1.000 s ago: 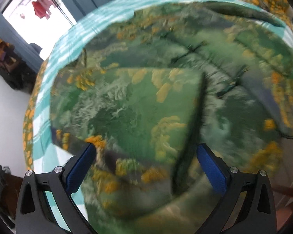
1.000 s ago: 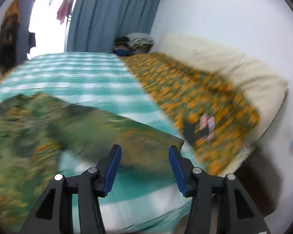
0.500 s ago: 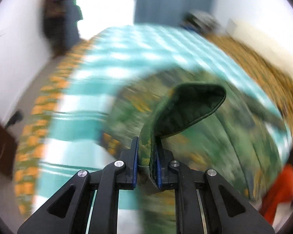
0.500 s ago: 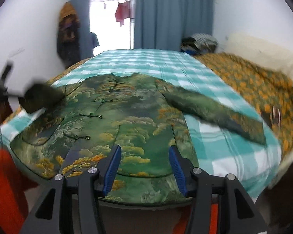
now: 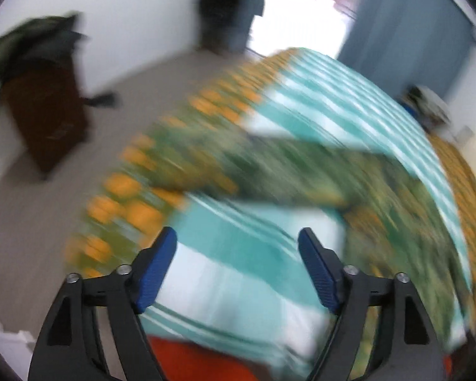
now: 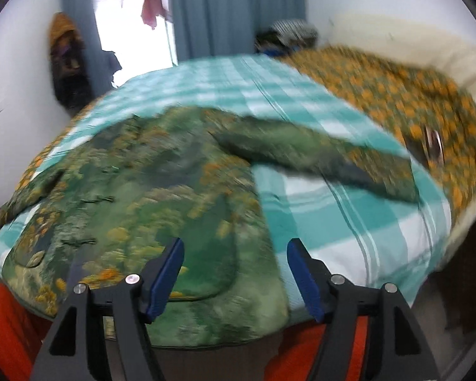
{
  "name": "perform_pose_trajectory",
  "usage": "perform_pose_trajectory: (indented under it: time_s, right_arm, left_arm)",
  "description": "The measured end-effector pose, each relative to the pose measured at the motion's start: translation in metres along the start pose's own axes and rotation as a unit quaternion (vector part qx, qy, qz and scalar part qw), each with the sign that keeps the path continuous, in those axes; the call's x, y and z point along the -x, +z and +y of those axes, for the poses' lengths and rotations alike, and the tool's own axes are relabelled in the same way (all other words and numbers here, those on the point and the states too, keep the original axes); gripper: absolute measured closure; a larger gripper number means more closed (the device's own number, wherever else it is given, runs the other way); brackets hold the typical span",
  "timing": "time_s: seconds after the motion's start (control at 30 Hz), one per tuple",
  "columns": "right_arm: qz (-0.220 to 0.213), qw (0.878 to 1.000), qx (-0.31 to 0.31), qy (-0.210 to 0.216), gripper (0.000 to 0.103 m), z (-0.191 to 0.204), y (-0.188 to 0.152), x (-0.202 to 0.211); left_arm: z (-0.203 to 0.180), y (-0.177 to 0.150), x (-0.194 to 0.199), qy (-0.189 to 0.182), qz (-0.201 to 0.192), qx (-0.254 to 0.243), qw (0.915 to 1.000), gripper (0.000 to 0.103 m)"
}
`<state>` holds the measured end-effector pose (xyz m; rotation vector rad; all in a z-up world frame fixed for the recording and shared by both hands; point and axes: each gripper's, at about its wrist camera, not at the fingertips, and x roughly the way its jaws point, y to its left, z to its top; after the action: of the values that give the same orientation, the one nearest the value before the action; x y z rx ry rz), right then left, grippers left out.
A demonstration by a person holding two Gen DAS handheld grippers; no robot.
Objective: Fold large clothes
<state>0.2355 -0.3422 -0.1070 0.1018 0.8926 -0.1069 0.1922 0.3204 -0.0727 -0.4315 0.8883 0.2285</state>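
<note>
A large green jacket [image 6: 161,197] with a yellow and orange landscape print lies spread front-up on the teal checked bedcover [image 6: 349,241]. Its right sleeve [image 6: 317,155] stretches out to the right. In the left wrist view the jacket's left sleeve [image 5: 269,165] lies stretched across the cover, blurred by motion. My left gripper [image 5: 238,266] is open and empty above the cover near the bed's corner. My right gripper [image 6: 234,273] is open and empty above the jacket's hem.
An orange-flowered quilt [image 6: 412,95] and a cream pillow [image 6: 428,50] lie at the right of the bed. A dark wooden cabinet [image 5: 44,114] stands on the floor at the left. Blue curtains [image 6: 231,9] and a bright doorway are behind the bed.
My left gripper was shut on the jacket's left sleeve half a second ago; it has let go, opened and swung out to the left. My right gripper stayed open and shifted slightly.
</note>
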Motion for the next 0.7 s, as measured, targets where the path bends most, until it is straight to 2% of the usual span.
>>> perform_pose_trajectory:
  time_s: [0.07,0.13,0.23,0.33,0.43,0.7]
  right_arm:
    - [0.030,0.999,-0.017,0.000,0.034,-0.015,0.003,-0.017]
    - [0.053,0.998,-0.034,0.013,0.034,-0.026,0.004,-0.032]
    - [0.090,0.993,-0.063,0.032,0.034,-0.040,0.003,-0.053]
    - [0.116,0.989,-0.073,0.046,0.034,-0.044,-0.003,-0.066]
    - [0.129,0.989,-0.055,0.052,0.034,-0.038,-0.009,-0.073]
    - [0.139,0.988,-0.008,0.059,0.034,-0.023,-0.014,-0.082]
  left_arm:
    - [-0.033,-0.017,-0.018,-0.047,0.040,-0.034,0.9975,0.013]
    - [-0.070,-0.035,-0.045,-0.082,0.086,-0.072,0.9902,0.013]
    - [-0.109,-0.061,-0.077,-0.096,0.129,-0.119,0.9798,0.013]
    - [-0.131,-0.079,-0.096,-0.105,0.166,-0.136,0.9710,0.013]
    - [-0.138,-0.089,-0.099,-0.102,0.177,-0.143,0.9685,0.013]
    - [-0.149,-0.102,-0.105,-0.083,0.174,-0.163,0.9676,0.011]
